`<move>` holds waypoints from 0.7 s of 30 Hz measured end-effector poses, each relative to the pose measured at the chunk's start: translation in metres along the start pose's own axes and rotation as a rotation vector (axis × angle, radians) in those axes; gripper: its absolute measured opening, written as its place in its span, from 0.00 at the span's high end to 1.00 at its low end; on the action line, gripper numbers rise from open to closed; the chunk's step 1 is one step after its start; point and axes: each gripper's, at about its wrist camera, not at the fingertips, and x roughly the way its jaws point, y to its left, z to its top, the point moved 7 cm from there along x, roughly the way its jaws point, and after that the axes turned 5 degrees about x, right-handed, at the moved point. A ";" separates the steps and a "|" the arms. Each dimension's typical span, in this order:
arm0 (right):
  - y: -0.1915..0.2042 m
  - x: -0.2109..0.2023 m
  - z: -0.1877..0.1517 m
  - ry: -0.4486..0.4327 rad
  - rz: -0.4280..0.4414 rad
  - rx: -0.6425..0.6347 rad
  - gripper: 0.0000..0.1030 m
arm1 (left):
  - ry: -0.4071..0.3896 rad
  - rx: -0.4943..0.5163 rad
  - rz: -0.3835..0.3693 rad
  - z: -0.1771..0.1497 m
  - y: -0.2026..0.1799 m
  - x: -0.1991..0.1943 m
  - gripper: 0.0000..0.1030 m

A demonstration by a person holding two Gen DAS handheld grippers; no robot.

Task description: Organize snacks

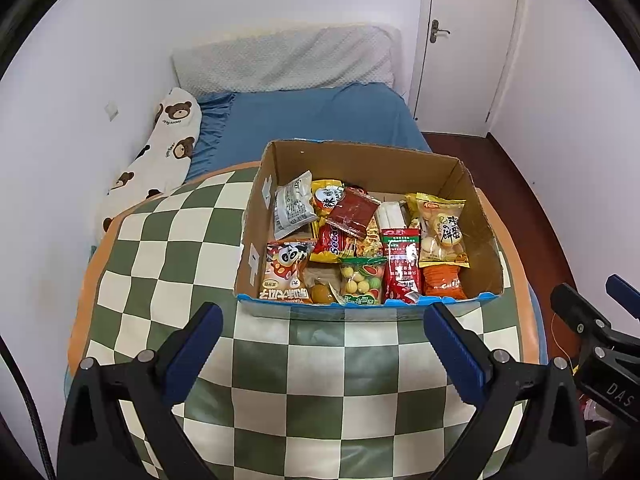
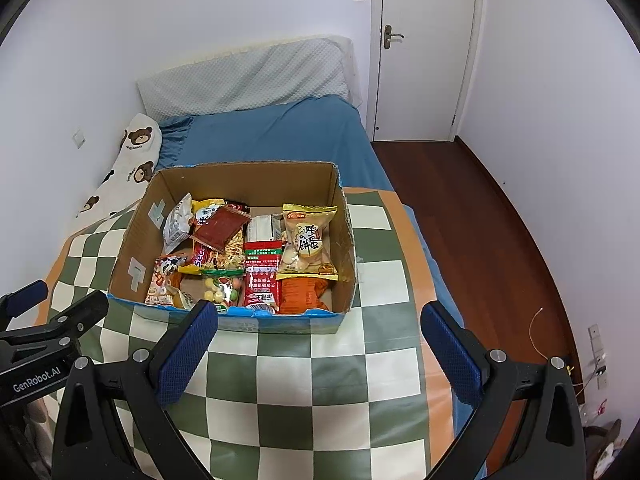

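Note:
A cardboard box (image 1: 486, 240) (image 2: 132, 248) with a blue front edge sits on a green-and-white checkered cloth (image 1: 304, 380) (image 2: 304, 380). Inside lie several snack packets: a panda packet (image 1: 286, 270), a red sachet (image 1: 402, 264) (image 2: 262, 276), a yellow biscuit bag (image 1: 442, 230) (image 2: 306, 240), an orange packet (image 1: 442, 282) (image 2: 302, 294) and a dark red packet (image 1: 354, 210) (image 2: 220, 226). My left gripper (image 1: 324, 320) hangs open just short of the box's front, nothing between its blue pads. My right gripper (image 2: 320, 320) is open too, at the box's front right corner, empty.
The cloth covers a rounded surface at the foot of a bed with a blue sheet (image 1: 320, 116) (image 2: 280, 136). A bear-print pillow (image 1: 168, 140) (image 2: 132, 152) lies along the left wall. Dark wooden floor (image 2: 480, 220) and a white door (image 2: 424, 40) are on the right.

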 end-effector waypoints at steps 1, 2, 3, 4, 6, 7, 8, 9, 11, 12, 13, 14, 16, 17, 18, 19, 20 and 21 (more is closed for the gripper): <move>-0.001 0.000 -0.001 0.001 0.001 0.002 0.00 | 0.001 0.000 0.001 0.000 0.000 -0.001 0.00; -0.001 0.000 -0.001 0.001 0.000 0.001 0.00 | 0.000 0.000 -0.001 -0.001 -0.001 -0.001 0.00; -0.002 -0.001 -0.001 0.001 -0.002 0.001 0.00 | 0.000 0.002 -0.001 -0.001 -0.001 -0.002 0.00; -0.002 -0.001 -0.002 0.002 -0.001 0.001 0.00 | -0.001 0.003 0.001 -0.002 -0.001 -0.003 0.00; -0.003 -0.002 -0.002 0.001 -0.002 0.001 0.00 | -0.001 0.003 0.000 -0.002 -0.001 -0.003 0.00; -0.003 -0.003 -0.002 -0.001 -0.001 0.001 0.00 | -0.001 0.003 0.000 -0.002 -0.001 -0.004 0.00; -0.003 -0.003 -0.002 -0.001 0.000 0.001 0.00 | -0.002 0.004 0.001 -0.002 -0.001 -0.004 0.00; -0.003 -0.004 -0.002 -0.003 0.001 0.001 0.00 | -0.003 0.004 0.001 -0.002 -0.001 -0.004 0.00; -0.003 -0.006 -0.002 -0.008 0.000 -0.002 0.00 | -0.007 0.003 0.001 -0.002 -0.001 -0.006 0.00; -0.003 -0.007 -0.002 -0.010 0.002 -0.002 0.00 | -0.008 0.004 0.001 -0.002 -0.001 -0.007 0.00; -0.003 -0.008 -0.002 -0.011 0.002 -0.001 0.00 | -0.010 0.004 0.001 -0.002 -0.001 -0.008 0.00; -0.002 -0.009 -0.002 -0.013 0.003 -0.003 0.00 | -0.012 0.004 0.002 -0.002 -0.001 -0.009 0.00; -0.002 -0.012 -0.002 -0.018 0.004 -0.005 0.00 | -0.012 0.005 0.001 -0.003 -0.002 -0.010 0.00; -0.001 -0.013 -0.001 -0.019 0.005 -0.006 0.00 | -0.012 0.004 0.000 -0.003 -0.002 -0.010 0.00; -0.001 -0.013 -0.001 -0.020 0.006 -0.007 0.00 | -0.012 0.004 0.000 -0.004 -0.002 -0.011 0.00; -0.001 -0.014 -0.001 -0.021 0.007 -0.008 0.00 | -0.009 0.006 -0.001 -0.004 -0.002 -0.012 0.00; -0.001 -0.014 -0.001 -0.020 0.010 -0.007 0.00 | -0.005 0.007 -0.001 -0.005 -0.002 -0.012 0.00; -0.001 -0.015 -0.001 -0.020 0.012 -0.006 0.00 | -0.005 0.008 -0.001 -0.005 -0.003 -0.012 0.00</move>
